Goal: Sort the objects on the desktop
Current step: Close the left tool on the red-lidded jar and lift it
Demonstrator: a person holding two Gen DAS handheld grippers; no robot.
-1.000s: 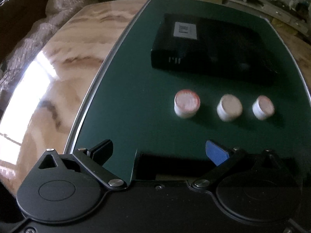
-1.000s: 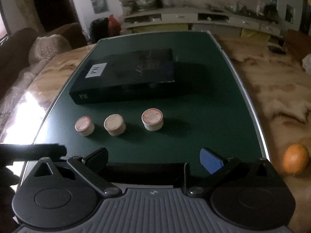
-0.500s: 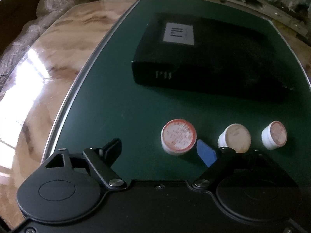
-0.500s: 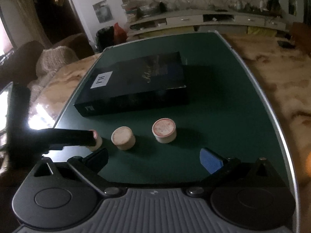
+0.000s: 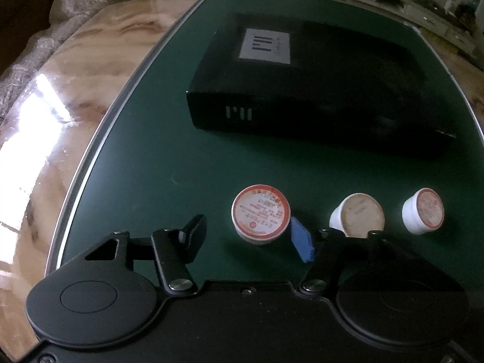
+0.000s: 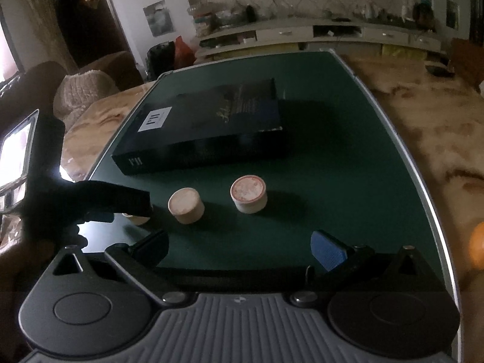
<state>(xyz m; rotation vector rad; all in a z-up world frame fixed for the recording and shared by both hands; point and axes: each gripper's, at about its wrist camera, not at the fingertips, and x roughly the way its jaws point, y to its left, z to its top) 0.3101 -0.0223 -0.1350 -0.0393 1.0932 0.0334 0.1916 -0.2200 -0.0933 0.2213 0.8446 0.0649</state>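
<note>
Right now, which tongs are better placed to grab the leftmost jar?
Left. The left tongs are open around the leftmost jar, blue pad beside it. The right tongs are open over bare green mat.

The right gripper (image 6: 239,249) hangs low over the near edge of a green mat (image 6: 332,181), its jaws spread wide with nothing between them; one finger carries a blue pad (image 6: 328,249). Ahead on the mat stand two small round tubs: a red-rimmed tub (image 6: 248,193) and a pale tub (image 6: 185,205) just to its left, apart from each other. Further left, the left gripper (image 6: 133,202) reaches in over a third tub (image 6: 137,219) (mostly hidden beneath it). Behind the tubs lies a flat black box (image 6: 205,130) bearing a white label (image 6: 155,118). An orange (image 6: 477,248) sits blurred at the right edge.
</note>
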